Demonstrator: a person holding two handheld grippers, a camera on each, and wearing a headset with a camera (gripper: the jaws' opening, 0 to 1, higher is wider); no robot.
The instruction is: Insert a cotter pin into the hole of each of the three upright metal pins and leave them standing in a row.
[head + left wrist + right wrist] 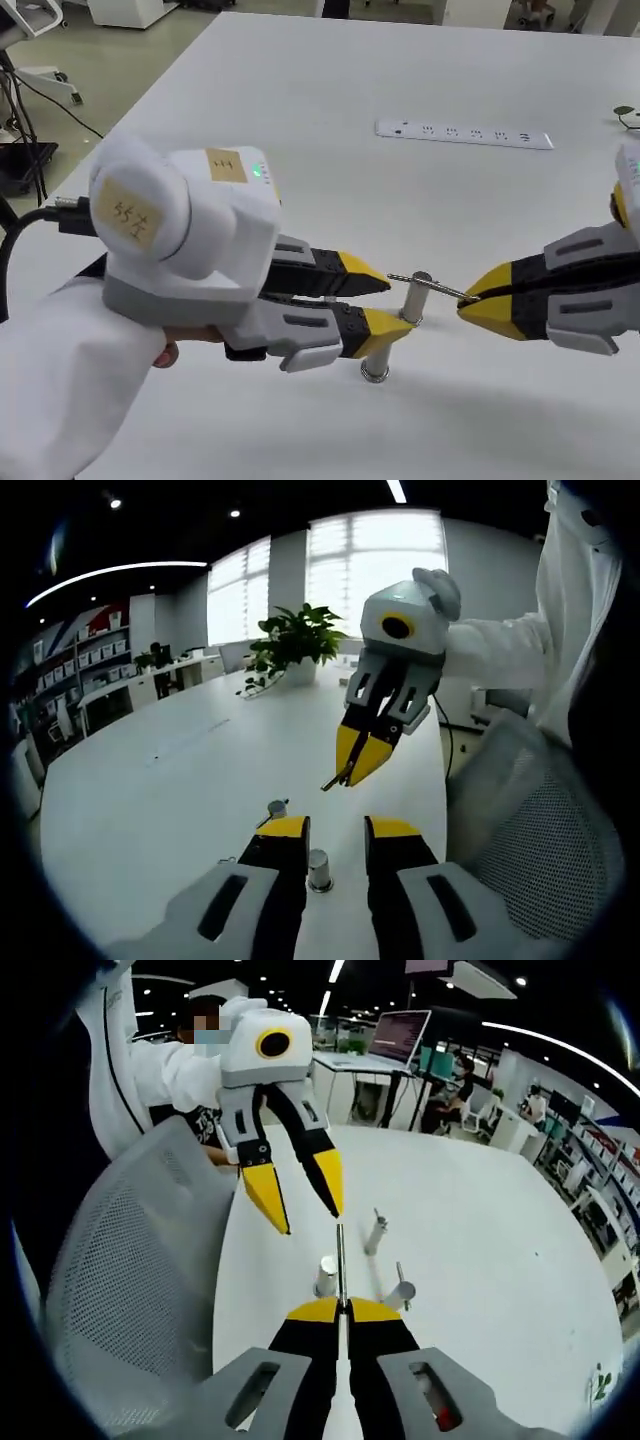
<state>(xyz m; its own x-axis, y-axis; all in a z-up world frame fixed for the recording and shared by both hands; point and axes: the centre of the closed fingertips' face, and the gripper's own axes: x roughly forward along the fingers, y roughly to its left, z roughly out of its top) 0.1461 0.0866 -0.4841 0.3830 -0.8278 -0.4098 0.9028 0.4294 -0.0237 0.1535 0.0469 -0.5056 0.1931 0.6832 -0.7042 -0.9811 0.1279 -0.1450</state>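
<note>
Right hand-held gripper (468, 300) clamps the cotter pin (432, 288); left hand-held gripper (395, 300) gapes astride the upright metal pin (319, 870), leaving it unbraced, so a misaimed push could topple it.

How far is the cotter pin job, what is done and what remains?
Seemingly done: the farthest upright metal pin and the stubby metal pin beside it each show a thin pin sticking out, small to judge. In hand: the right gripper is shut on a thin metal cotter pin. Left: the bare nearest metal pin.
</note>
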